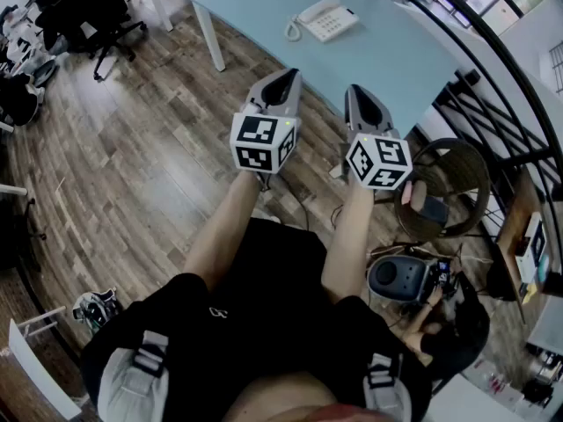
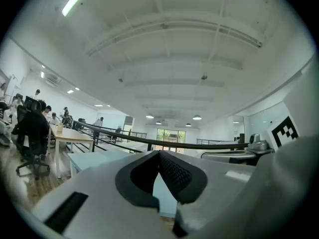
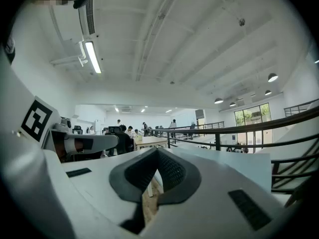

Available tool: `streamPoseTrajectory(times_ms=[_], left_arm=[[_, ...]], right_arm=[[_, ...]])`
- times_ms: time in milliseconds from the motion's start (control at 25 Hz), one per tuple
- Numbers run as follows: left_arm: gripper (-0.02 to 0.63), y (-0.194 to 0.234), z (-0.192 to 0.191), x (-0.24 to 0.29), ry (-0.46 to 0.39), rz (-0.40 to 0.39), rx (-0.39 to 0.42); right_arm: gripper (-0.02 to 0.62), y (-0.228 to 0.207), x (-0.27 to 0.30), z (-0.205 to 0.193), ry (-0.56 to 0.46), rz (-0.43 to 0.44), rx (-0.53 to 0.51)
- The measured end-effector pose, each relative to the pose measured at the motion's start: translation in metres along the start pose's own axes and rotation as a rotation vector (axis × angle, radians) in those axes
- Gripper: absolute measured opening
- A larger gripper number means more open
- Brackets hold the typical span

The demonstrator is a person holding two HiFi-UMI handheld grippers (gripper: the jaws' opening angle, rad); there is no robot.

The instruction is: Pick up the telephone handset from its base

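A white telephone (image 1: 327, 20) stands on the pale blue table (image 1: 387, 51) at the top of the head view, its handset (image 1: 314, 10) lying in the base with a coiled cord at the left. Both grippers are held level over the wooden floor, short of the table's near edge. My left gripper (image 1: 286, 79) and right gripper (image 1: 359, 95) point toward the table, side by side. In the left gripper view the left gripper (image 2: 159, 156) has its pads meeting with nothing between them. The right gripper (image 3: 157, 153) looks the same. Neither gripper view shows the phone.
A black railing (image 1: 493, 86) runs along the table's right side. A round wicker chair (image 1: 453, 187) stands at the right, and a seated person's hand (image 1: 420, 319) with a dark device is below it. Office chairs (image 1: 88, 16) stand at the far left. White table leg (image 1: 211, 38).
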State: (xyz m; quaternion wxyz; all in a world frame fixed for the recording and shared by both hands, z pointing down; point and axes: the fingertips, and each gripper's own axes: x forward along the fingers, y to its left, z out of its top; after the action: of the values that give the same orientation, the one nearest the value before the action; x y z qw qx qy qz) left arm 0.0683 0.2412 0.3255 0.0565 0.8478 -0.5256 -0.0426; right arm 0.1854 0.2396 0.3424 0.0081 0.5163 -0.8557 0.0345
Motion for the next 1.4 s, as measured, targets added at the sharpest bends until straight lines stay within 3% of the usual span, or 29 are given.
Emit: streamPoseTrajectory(times_ms=[400,840,1160,1400], left_arm=[[-0.002,0.023,-0.002,0.011,0.003,0.040,0.003],[-0.002,0.055,-0.003,0.051,0.001,0.038,0.008],[-0.002,0.104,-0.023,0.142,0.042,-0.016,-0.007],[-0.002,0.180,-0.063,0.232,0.166,-0.044,-0.034]], right_arm=[[-0.005,0.002,0.029,-0.003,-0.024,0.026,0.015],[-0.005,-0.033,0.071,-0.009,-0.041,-0.025,0.088],[-0.004,-0.083,0.155,-0.022,-0.037,-0.085,0.129],[-0.005,-0.110,0.269,-0.085,0.053,-0.120,0.254]])
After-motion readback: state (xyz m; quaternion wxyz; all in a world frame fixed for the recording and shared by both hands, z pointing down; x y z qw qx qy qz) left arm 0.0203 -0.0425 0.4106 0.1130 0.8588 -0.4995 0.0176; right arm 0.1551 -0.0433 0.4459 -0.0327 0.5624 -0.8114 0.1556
